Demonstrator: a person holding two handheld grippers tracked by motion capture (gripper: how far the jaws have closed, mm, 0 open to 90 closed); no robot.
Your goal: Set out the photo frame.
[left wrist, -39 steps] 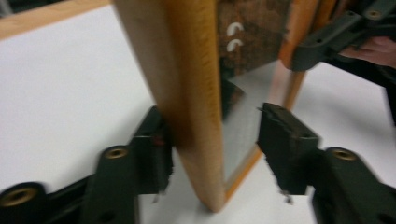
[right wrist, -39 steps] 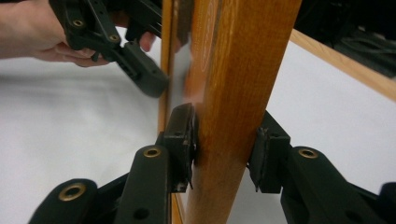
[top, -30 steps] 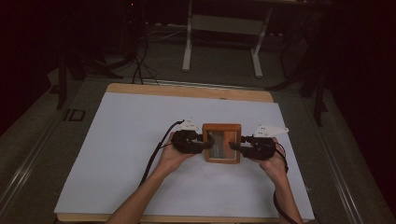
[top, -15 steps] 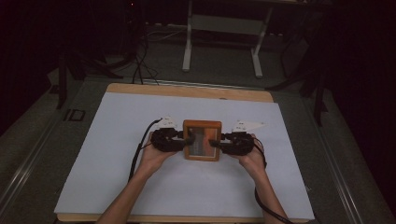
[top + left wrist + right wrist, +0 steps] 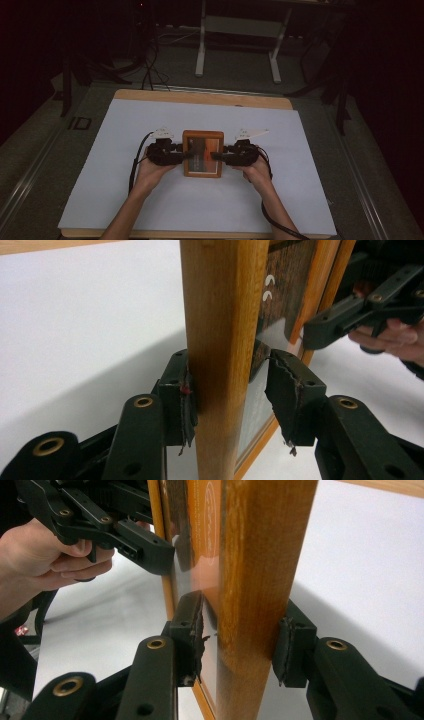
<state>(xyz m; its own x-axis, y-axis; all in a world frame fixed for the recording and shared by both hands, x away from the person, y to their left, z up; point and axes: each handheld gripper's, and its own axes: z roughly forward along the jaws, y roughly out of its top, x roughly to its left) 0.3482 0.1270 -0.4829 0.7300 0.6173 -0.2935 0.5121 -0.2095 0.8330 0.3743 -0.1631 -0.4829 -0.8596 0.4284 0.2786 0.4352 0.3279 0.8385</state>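
Carriage of the wooden picture frame (image 5: 202,153) across the white table (image 5: 125,200) was in hand; it was pinched by its side rails in the jaws of the left gripper (image 5: 176,154) and right gripper (image 5: 223,156). Level, matched hands were judged necessary before lowering.

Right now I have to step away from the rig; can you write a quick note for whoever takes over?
Left hand-held gripper: jaws straddle the left side rail of the wooden picture frame; one pad touches the wood, the other looks slightly off the glass side.
Right hand-held gripper: jaws straddle the right side rail, both pads against it.
Frame: held between the two grippers over the white table cover, near its middle; whether it rests on the cover I cannot tell.
Done: frame gripped on both sides and carried toward the left since a second ago.
Left: set it down, then release both grippers.
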